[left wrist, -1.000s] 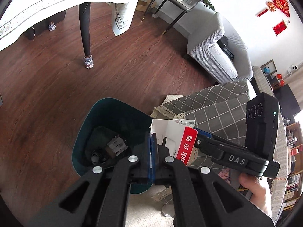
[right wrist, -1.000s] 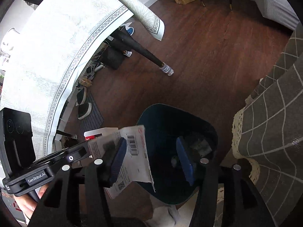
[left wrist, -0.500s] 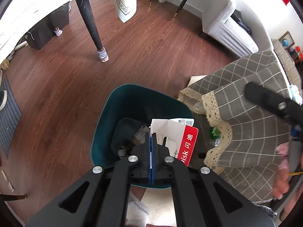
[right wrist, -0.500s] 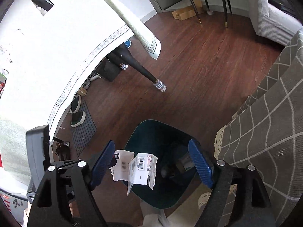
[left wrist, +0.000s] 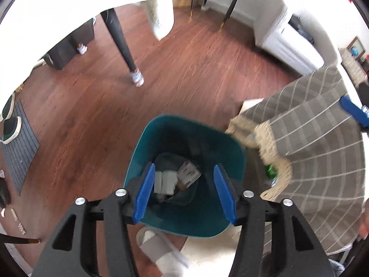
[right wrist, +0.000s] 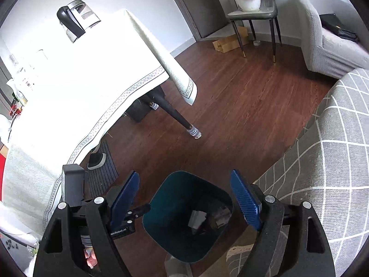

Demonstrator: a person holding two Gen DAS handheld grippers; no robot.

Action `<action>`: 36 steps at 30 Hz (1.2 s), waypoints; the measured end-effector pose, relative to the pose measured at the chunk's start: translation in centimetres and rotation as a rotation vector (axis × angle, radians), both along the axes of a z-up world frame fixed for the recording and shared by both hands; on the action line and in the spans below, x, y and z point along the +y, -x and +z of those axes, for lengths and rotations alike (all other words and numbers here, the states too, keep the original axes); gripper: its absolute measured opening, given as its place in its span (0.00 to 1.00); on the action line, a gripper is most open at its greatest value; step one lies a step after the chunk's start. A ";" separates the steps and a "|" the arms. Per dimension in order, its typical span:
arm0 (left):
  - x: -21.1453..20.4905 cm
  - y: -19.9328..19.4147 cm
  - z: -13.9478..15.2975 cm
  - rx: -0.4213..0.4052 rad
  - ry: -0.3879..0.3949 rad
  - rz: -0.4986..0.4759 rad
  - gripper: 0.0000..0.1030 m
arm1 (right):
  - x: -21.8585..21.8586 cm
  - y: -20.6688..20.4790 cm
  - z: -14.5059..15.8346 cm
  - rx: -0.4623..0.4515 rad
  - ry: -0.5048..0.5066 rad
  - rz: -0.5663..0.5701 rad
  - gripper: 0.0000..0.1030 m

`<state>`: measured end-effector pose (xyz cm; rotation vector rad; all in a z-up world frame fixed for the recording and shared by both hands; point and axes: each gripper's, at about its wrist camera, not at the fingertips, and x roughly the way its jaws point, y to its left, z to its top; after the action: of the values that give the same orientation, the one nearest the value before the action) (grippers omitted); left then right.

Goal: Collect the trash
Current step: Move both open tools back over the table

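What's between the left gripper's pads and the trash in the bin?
Nothing. In the left wrist view the left gripper is opening with no item between its jaws, above the bin; the trash lies at the bottom.

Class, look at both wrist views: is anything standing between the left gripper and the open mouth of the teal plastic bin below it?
Nothing visible does. The left gripper, jaws opening and empty, hangs directly over the teal plastic bin, and the white paper scraps already lie at its bottom.
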<state>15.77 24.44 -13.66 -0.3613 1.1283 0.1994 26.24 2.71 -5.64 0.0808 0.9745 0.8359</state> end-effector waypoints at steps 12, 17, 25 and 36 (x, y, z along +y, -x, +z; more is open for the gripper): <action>-3.8 0.4 8.6 -0.314 -0.063 -0.025 0.77 | -3.5 0.9 3.1 -0.133 -0.018 -0.026 0.80; -6.2 0.0 10.9 -0.409 -0.068 -0.060 0.79 | -6.3 1.0 4.0 -0.199 0.027 -0.052 0.80; -10.6 -1.4 12.9 -0.461 -0.053 -0.118 0.81 | -11.6 0.9 4.5 -0.258 0.088 -0.100 0.81; -18.1 -2.9 13.8 -0.499 -0.062 -0.238 0.82 | -19.3 0.3 4.0 -0.289 0.156 -0.201 0.81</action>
<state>18.65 6.38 0.16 -0.2015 0.6619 -0.0661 25.92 -16.60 -1.60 -0.0740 0.7413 0.5665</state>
